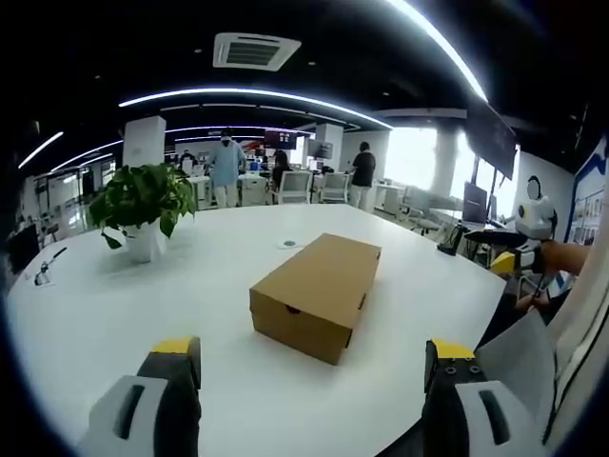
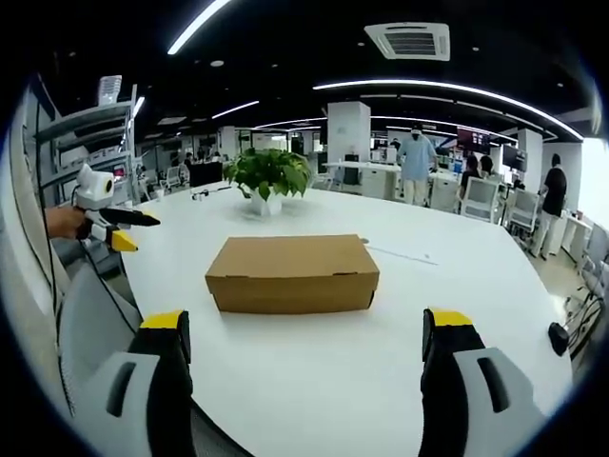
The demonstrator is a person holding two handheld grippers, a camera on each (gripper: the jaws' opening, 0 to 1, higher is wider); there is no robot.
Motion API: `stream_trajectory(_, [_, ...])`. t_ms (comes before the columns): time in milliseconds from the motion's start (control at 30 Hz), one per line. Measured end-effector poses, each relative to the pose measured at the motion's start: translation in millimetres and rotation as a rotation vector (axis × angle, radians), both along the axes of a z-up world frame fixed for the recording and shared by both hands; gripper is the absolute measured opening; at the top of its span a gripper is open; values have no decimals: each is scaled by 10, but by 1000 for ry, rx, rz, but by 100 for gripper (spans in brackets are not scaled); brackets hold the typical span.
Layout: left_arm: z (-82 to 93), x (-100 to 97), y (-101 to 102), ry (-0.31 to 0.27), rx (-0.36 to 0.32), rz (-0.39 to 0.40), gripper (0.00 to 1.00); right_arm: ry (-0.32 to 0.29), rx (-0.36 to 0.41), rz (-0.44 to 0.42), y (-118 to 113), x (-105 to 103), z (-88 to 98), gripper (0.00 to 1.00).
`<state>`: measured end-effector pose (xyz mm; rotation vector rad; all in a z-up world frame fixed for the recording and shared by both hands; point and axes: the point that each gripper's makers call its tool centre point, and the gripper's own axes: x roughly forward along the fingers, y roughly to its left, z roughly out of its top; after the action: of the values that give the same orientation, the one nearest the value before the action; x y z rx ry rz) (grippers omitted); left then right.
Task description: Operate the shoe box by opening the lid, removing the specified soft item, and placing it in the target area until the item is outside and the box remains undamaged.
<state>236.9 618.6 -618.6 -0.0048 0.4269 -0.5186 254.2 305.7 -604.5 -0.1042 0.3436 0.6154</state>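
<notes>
A brown cardboard shoe box (image 1: pixel 318 293) lies on the white table (image 1: pixel 190 286) with its lid shut. In the left gripper view my left gripper (image 1: pixel 314 367) is open, its yellow-tipped jaws wide apart just short of the box's near corner. In the right gripper view the same shoe box (image 2: pixel 292 272) shows its long side, and my right gripper (image 2: pixel 306 338) is open a little in front of it with nothing between its jaws. The right gripper (image 1: pixel 519 252) shows at the right rim of the left gripper view, the left gripper (image 2: pixel 109 228) at the left rim of the right one.
A potted green plant (image 1: pixel 143 205) (image 2: pixel 269 176) stands on the table behind the box. A small round disc (image 1: pixel 289 245) lies beyond the box. Grey chair backs (image 1: pixel 519 357) (image 2: pixel 81 324) stand at the table's edge. People and desks stand far behind.
</notes>
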Motion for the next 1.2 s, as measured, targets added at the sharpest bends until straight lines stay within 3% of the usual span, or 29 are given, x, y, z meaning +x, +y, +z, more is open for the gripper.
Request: stream_trajectory(1200, [-94,-5,-86,26,22,-5,99,8,-7,18,-12,9,-16,96])
